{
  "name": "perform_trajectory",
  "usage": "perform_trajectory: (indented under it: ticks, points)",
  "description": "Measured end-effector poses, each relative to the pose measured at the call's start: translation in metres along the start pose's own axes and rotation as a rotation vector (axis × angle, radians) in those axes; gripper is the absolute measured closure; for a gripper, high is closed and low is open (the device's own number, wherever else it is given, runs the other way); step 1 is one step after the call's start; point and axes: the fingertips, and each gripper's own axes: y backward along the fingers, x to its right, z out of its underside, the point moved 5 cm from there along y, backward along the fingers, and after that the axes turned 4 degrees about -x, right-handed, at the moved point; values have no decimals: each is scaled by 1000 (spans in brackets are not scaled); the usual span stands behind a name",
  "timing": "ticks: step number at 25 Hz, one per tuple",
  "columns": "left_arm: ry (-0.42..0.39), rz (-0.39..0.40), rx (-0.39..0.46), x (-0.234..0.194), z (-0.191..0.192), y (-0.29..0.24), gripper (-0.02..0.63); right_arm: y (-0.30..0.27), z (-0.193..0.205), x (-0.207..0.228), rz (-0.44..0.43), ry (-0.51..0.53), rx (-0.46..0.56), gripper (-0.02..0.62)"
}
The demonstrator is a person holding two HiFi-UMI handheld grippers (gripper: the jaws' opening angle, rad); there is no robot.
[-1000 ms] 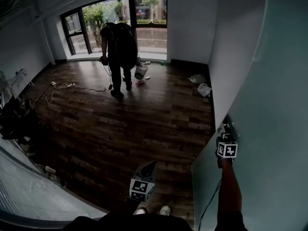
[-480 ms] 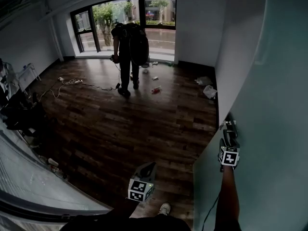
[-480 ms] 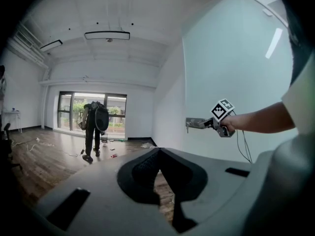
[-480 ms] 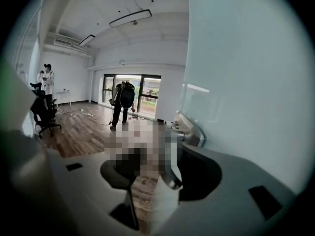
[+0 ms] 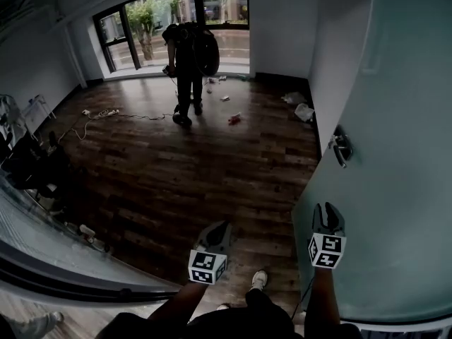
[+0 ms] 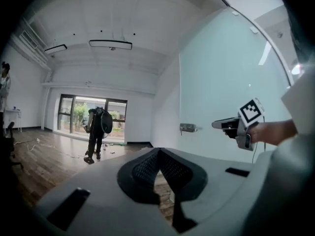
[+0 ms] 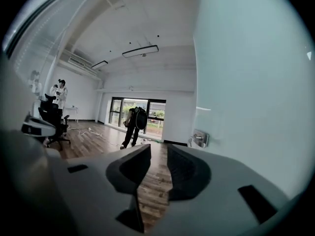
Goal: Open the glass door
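Both grippers hang free beside the glass door, neither one on the handle.

The door point(image 5: 395, 154) fills the right of the head view, a frosted pane. Its handle point(image 5: 341, 147) sits by the pane's left edge, about halfway up. The right gripper point(image 5: 328, 214) hovers close to that same edge, below the handle and clear of it. Its jaws are spread with only wood floor point(image 5: 176, 182) showing through the gap, and they have just been closing. The left gripper point(image 5: 220, 226) is held level beside it, out over the floor and apart from the door. Its jaw tips are pressed together on nothing. Across the room a person point(image 5: 189, 55) stands bent over near the window point(image 5: 226, 13).
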Motion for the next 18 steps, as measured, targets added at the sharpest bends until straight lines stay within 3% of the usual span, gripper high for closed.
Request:
perform_trajectory:
  ticks: [2, 5, 18]
  points:
    - [-17, 1, 18, -1, 3, 35, 600, 43, 9, -34, 17, -6, 19, 536]
    - [-41, 1, 51, -1, 2, 86, 600, 99, 10, -77, 16, -31, 47, 573]
    - [-38, 52, 42, 58, 40, 195, 600, 241, 36, -170, -79, -11, 62, 577]
